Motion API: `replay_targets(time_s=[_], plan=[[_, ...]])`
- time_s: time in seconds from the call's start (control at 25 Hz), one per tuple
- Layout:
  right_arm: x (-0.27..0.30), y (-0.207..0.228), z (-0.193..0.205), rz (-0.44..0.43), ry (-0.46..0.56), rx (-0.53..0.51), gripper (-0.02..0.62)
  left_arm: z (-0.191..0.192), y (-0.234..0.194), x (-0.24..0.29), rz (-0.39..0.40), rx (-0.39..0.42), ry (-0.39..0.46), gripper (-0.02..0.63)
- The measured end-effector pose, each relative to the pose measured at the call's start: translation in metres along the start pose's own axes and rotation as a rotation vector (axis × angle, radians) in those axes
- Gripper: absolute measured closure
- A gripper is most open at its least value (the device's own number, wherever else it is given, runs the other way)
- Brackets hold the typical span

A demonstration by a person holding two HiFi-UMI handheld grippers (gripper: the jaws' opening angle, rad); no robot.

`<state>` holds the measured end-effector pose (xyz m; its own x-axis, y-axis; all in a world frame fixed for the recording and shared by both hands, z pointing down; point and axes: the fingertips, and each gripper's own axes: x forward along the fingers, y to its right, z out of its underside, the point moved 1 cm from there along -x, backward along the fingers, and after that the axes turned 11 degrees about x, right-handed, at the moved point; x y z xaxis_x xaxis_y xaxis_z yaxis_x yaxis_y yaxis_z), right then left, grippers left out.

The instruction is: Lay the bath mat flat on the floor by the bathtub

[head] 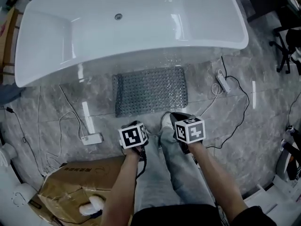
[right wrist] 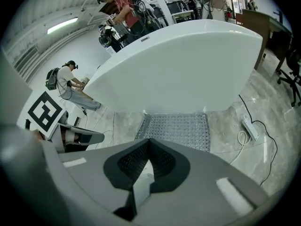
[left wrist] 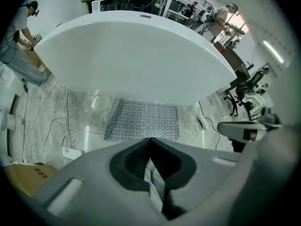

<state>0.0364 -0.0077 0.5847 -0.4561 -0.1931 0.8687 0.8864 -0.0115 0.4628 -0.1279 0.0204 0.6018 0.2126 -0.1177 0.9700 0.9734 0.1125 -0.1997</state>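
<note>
Cardboard box (head: 77,185): down in the left corner of the head view, top flaps crumpled; there's dark print on the flap, too blurred to read.
Left power strip (head: 91,139): a white block on the grey marble-look floor (head: 47,121), thin white cables looping off it towards the tub.
Bathtub (head: 131,27): white and glossy, and its long rim spans nearly the whole head view.
Left gripper (left wrist: 150,140): held up over the floor, jaws closed tip to tip and gripping nothing. Its marker cube shows only a black-and-white square pattern, no words.
Bath mat (head: 150,91): there it is, grey and studded, lying flat on the floor. Its far long edge sits right at the tub's base, parallel to the rim, with bare floor open on both short sides.
Shoe (head: 165,120): the person's own, just beside the mat's near edge.
Right gripper (right wrist: 149,140): also raised, jaws pressed together on nothing, apart from the mat.
Right power strip (head: 224,81): near the mat's right end, with a dark cable curling across the floor.
Office chair (head: 286,51): black legs at the far right edge.
</note>
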Motion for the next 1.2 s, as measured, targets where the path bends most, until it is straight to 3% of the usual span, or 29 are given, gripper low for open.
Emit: replay_targets(time_s=[0.16, 0.4, 0.6, 0.72, 1.2], plan=[[-0.027, -0.017, -0.002, -0.019, 0.003, -0.040, 0.592, 0.001, 0.022, -0.033, -0.001, 0.062, 0.020, 0.600], [-0.069, -0.040, -0.024, -0.043, 0.065, -0.091, 0.592, -0.029, 0.041, -0.077, -0.032, 0.135, 0.133, 0.600], [-0.101, -0.056, -0.039, -0.075, 0.126, -0.087, 0.592, -0.052, 0.061, -0.109, 0.015, 0.115, 0.177, 0.601], [-0.119, -0.065, -0.041, -0.084, 0.132, -0.141, 0.592, -0.061, 0.072, -0.129, 0.030, 0.106, 0.197, 0.600], [-0.207, -0.091, -0.088, -0.145, 0.309, -0.166, 0.592, -0.090, 0.124, -0.214, 0.032, 0.181, 0.355, 0.600]])
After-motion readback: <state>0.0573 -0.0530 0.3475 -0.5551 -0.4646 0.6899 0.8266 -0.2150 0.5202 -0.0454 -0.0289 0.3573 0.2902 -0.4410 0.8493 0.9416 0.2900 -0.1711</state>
